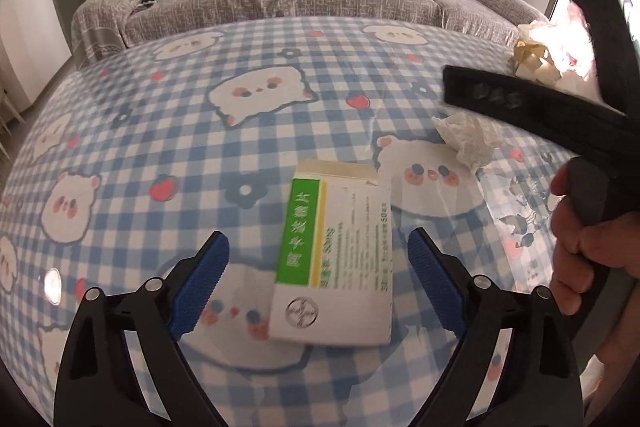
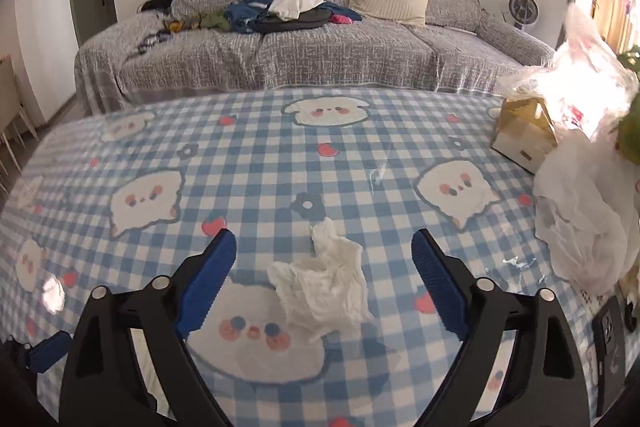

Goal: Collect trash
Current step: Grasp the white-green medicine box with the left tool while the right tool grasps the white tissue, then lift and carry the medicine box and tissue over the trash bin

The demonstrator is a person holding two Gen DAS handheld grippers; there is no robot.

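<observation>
A flat white and green medicine box (image 1: 336,259) lies on the blue checked tablecloth (image 1: 160,115), between the blue pads of my open left gripper (image 1: 318,259). A crumpled white tissue (image 1: 468,139) lies further right; in the right wrist view the tissue (image 2: 324,283) sits between the pads of my open right gripper (image 2: 324,263). The right gripper's black body (image 1: 560,115) and the hand holding it show at the right of the left wrist view. Neither gripper holds anything.
A white plastic bag (image 2: 580,223), a gold and white box (image 2: 524,131) and a bright bag behind it stand at the table's right edge. A grey sofa (image 2: 280,39) with clothes and a cushion stands beyond the table. A dark remote (image 2: 610,339) lies at the near right.
</observation>
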